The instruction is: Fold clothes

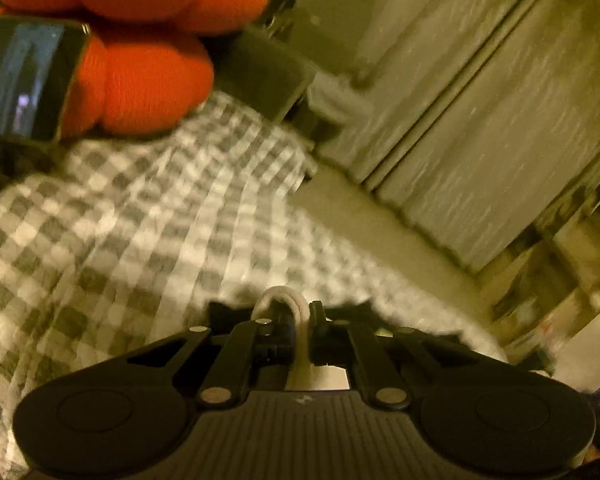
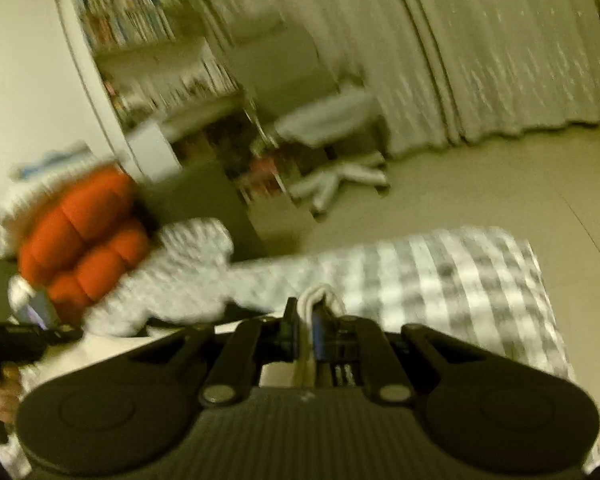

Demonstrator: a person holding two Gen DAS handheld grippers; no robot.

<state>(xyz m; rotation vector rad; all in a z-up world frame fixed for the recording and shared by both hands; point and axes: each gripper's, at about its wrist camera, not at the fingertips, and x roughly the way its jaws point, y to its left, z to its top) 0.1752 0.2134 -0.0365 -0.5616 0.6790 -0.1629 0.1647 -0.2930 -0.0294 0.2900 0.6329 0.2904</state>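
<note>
The checked garment [image 1: 148, 232], a grey-and-white gingham piece, is hanging spread between the two grippers, and everything else is best placed against it. The left gripper [image 1: 296, 320] is sitting at the garment's near edge in its own view, its fingers drawn narrow and pinching a rolled white hem of the cloth that is looping up between them. The right gripper [image 2: 310, 316] is doing the same at another edge, its jaws nearly together around a bunched white fold of the fabric. Above the garment in the left wrist view, an orange-gloved hand [image 1: 140, 52] is filling the upper left corner, gripping a device with a lit screen [image 1: 24, 76] (the screen's content is too blurred to read). From the right wrist view the other orange-gloved hand [image 2: 80, 240] is showing to the left of the cloth, touching or just over a bunched part of it. Beyond the garment a pale floor [image 2: 480, 184] is running back to long light curtains [image 2: 500, 48], and a white bookshelf [image 2: 140, 40] is standing behind and to the left of the cloth, with a pale crumpled item [image 2: 340, 180] lying on the floor near it. Both views are smeared by motion blur.
</note>
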